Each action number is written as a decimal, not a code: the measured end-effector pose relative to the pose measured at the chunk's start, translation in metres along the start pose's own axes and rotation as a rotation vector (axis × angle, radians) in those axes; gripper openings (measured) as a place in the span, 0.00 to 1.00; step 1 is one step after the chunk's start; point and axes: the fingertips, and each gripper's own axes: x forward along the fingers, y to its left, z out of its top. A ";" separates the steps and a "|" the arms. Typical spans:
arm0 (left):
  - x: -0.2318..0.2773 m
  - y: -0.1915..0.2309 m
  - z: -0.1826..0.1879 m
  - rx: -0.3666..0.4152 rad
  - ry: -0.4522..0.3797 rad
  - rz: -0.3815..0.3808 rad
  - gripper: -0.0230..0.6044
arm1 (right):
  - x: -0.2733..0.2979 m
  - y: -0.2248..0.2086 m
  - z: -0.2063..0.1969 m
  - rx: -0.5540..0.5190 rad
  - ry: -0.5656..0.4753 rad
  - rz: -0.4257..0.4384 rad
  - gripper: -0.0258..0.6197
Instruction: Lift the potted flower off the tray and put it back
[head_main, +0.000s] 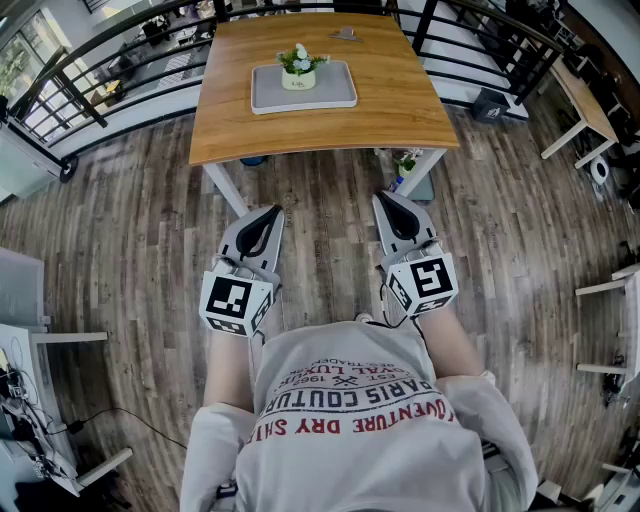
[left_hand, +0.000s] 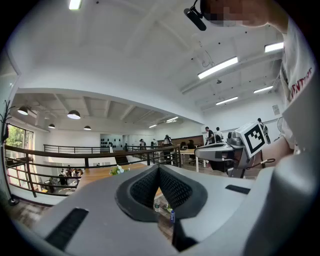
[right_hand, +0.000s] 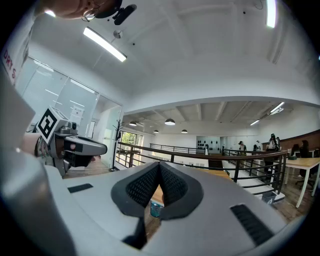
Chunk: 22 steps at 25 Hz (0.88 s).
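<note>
Potted flower (head_main: 299, 68), head view: upright on the tray (head_main: 330, 98), mid-worktop (head_main: 400, 110), well apart from both of your tools.
Left hand-held gripper (head_main: 262, 216), head view: the flower lies at about 12 o'clock, a shade toward 1; this one looks the nearer.
Right hand-held gripper (head_main: 396, 200), head view: the flower lies at 11 o'clock.
Left gripper view: tips pressed together, pinching nothing; the flower shows at 9 o'clock of the tips, far off.
Right gripper view: tips pressed together on nothing; you see no flower here.
</note>
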 end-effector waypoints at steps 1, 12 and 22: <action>-0.001 -0.001 0.000 -0.001 -0.002 -0.002 0.06 | 0.000 0.001 -0.001 0.000 0.002 0.005 0.08; -0.016 0.005 -0.001 -0.012 -0.009 -0.007 0.06 | -0.001 0.025 -0.004 0.014 -0.002 0.040 0.08; -0.016 0.024 0.000 -0.010 -0.022 0.009 0.06 | 0.019 0.024 -0.006 0.014 -0.052 0.089 0.62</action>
